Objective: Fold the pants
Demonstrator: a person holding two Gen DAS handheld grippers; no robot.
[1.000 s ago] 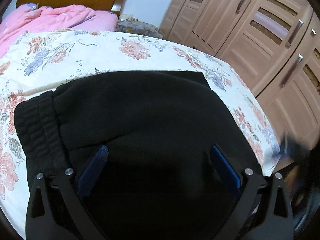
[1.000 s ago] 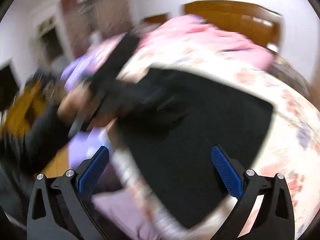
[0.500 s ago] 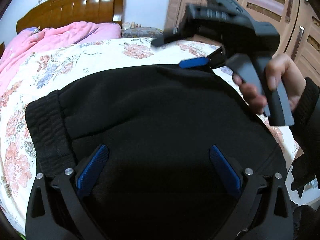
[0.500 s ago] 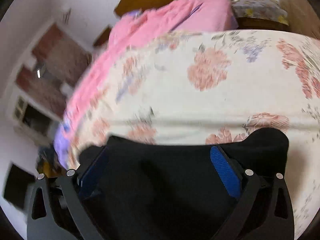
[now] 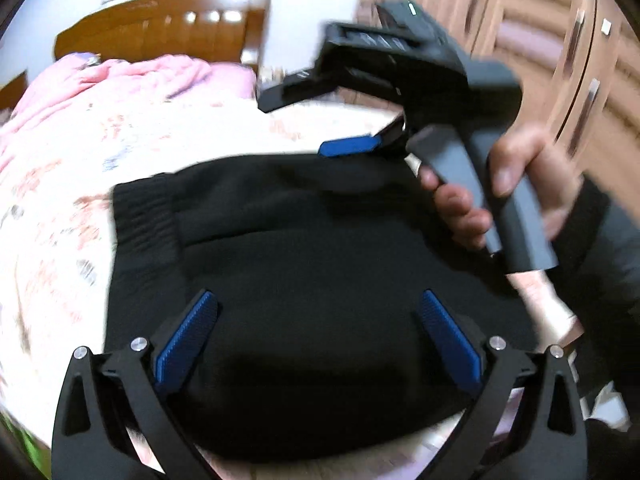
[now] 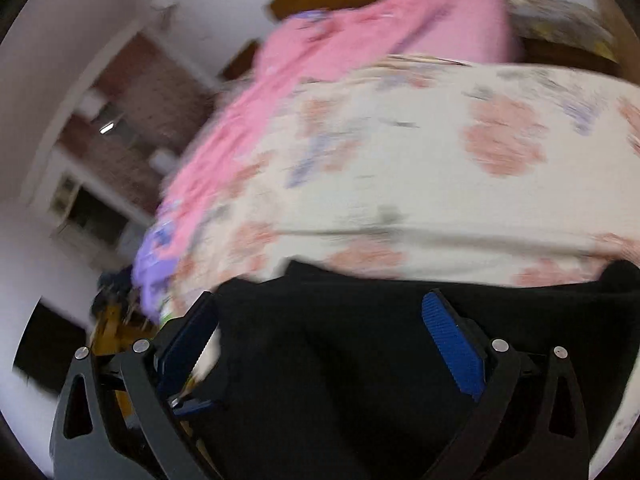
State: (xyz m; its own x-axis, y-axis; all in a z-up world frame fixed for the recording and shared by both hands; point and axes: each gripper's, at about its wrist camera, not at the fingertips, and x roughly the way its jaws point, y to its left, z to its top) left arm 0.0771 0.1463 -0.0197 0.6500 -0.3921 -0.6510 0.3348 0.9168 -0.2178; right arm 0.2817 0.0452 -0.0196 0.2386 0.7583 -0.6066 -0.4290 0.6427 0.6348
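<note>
The black pants [image 5: 320,280] lie folded into a thick, compact bundle on the bed [image 5: 60,240], close to its near edge, on a cream sheet printed with pink flowers. Their ribbed waistband [image 5: 144,216] forms the left side of the bundle in the left wrist view. The left gripper [image 5: 318,344] hangs over the near part of the fabric with its jaws spread wide and nothing between the blue pads [image 5: 186,340]. The right gripper [image 6: 320,344] is also wide open, its fingers above the far edge of the pants [image 6: 380,360], with the flowered sheet stretching beyond. In the left wrist view the right gripper [image 5: 350,146] shows from the side, one blue pad just over the far right corner of the bundle; whether it touches the cloth cannot be told. A hand [image 5: 512,184] in a dark sleeve [image 5: 600,248] grips its grey handle. A pink quilt [image 5: 100,92] is heaped toward the head of the bed, in front of a wooden headboard [image 5: 168,20]. Wooden wardrobe doors [image 5: 560,40] stand to the right of the bed. Both views are blurred by motion.
</note>
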